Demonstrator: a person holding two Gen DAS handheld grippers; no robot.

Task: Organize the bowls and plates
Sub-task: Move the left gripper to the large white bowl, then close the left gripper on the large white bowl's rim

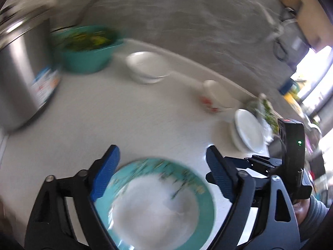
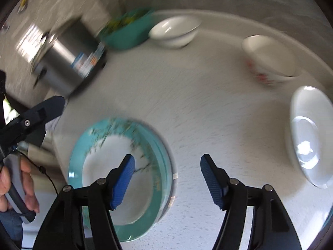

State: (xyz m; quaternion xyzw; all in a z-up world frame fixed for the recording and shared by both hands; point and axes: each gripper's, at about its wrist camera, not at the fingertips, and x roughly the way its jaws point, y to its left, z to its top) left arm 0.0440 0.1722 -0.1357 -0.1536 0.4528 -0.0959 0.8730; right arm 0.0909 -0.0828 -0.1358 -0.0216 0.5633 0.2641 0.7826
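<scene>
A teal-rimmed plate with a white centre lies on the white counter. My left gripper is open above its near edge, holding nothing. The plate also shows in the right wrist view, under and left of my open, empty right gripper. White bowls stand at the back, also in the right wrist view. A white bowl with red print sits to the right. Stacked white plates stand at the far right. Both views are motion-blurred.
A steel pot stands at the left. A teal bowl of greens sits beside it. The grey wall runs behind the counter. The left gripper body shows at the left of the right wrist view.
</scene>
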